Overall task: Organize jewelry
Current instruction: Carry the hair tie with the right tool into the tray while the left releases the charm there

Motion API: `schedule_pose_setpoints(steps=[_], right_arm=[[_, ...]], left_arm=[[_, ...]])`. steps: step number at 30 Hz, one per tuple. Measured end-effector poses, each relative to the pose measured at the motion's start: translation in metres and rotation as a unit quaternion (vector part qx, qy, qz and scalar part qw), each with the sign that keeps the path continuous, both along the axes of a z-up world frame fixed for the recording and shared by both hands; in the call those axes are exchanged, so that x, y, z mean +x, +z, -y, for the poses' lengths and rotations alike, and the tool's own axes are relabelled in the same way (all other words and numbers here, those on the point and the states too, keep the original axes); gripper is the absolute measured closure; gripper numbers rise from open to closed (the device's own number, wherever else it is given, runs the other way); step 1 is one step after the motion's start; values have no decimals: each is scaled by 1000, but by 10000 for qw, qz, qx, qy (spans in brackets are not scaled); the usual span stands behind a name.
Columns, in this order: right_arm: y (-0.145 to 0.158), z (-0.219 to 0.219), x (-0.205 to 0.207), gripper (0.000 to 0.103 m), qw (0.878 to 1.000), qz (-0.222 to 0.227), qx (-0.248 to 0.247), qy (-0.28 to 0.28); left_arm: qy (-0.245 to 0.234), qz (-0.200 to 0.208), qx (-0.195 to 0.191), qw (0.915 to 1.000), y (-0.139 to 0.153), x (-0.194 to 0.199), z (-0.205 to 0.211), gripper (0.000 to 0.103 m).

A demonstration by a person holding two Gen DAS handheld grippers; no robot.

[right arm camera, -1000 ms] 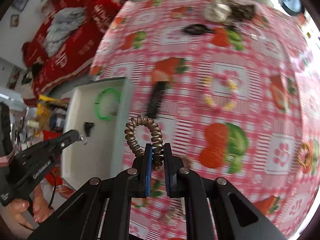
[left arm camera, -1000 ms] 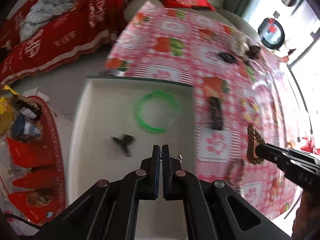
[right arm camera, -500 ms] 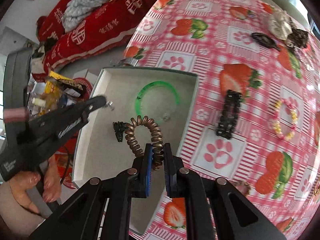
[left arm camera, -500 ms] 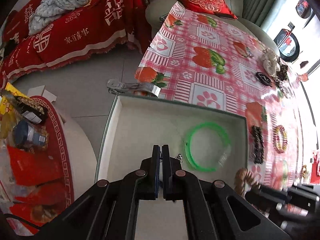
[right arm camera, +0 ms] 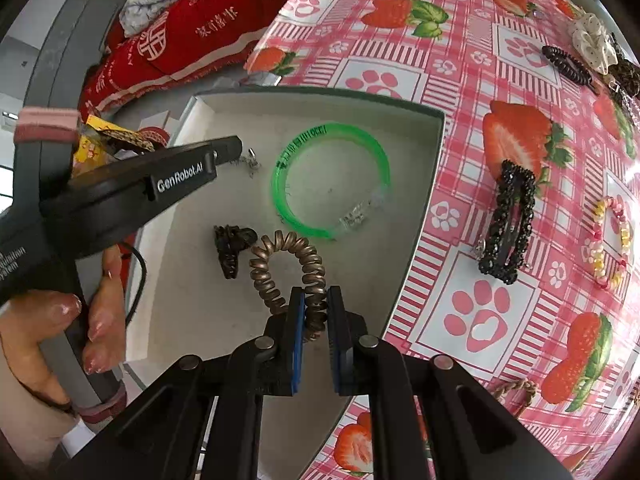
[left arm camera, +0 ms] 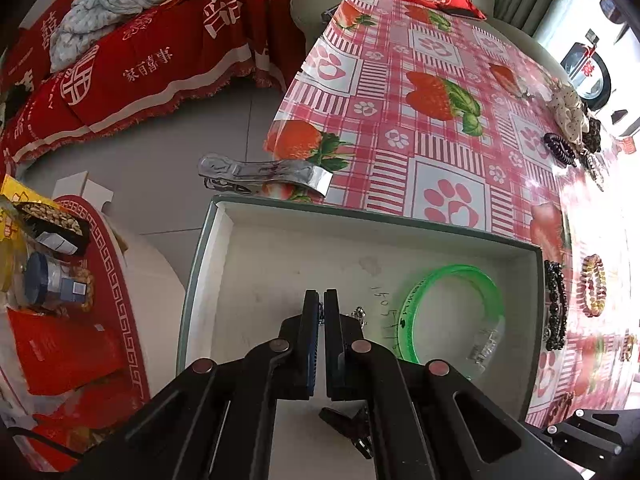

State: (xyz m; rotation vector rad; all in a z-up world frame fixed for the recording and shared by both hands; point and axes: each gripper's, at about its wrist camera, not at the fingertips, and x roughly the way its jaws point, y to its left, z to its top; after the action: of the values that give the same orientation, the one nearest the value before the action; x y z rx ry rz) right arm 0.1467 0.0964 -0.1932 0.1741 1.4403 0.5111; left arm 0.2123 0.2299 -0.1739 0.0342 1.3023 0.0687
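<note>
Both claws had come over from the pink counter (right arm camera: 500, 20) and now hung above the white box (right arm camera: 434, 168). The right claw (right arm camera: 313, 312) pinched the brown coil hair tie (right arm camera: 288, 264) – it dangled over the box floor, near the green bangle (right arm camera: 332, 178) and a small dark clip (right arm camera: 230, 246). The left claw (left arm camera: 321, 312) was pressed together on a tiny silver earring (right arm camera: 250, 162). Next, I think, both should sink lower and let go.
</note>
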Motion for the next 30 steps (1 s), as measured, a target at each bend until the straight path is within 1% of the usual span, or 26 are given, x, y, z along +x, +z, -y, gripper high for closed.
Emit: schedule_pose_setpoints(steps=[9,12,13,14,15,16,17,24,30], right_arm=[[-10,-4,-2,91,9999,-38,-107,58],[-13,-6,-3,90,9999,-68,-102,63],[-15,-6,-3,86,9999,-73,-91,69],[-15,-7,-4,78,9999,-68,-74,78],[-14,-7,-5,76,9999,-52,-22,94],[-14,-9,-7,70,9999,-32,27,108],[-12,-10,-8,67,9999,4,56,136],[5,-5,-22,65,9993,105,282,215],[24,16,-35,63,9987,131,492,23]], left_arm=[[3,-66,189,9998,-1,2,2,94],[-39,-30,296,9995,2,0,4,94],[-65,-10,302,9995,4,-1,5,94],[-96,9,289,9995,6,-2,5,94],[-116,21,286,9995,7,-2,6,94],[-142,34,291,9995,9,-2,7,94],[-166,51,301,9994,10,-3,8,94],[-179,68,325,9993,12,-3,11,94],[-163,43,373,9992,12,-8,14,94]])
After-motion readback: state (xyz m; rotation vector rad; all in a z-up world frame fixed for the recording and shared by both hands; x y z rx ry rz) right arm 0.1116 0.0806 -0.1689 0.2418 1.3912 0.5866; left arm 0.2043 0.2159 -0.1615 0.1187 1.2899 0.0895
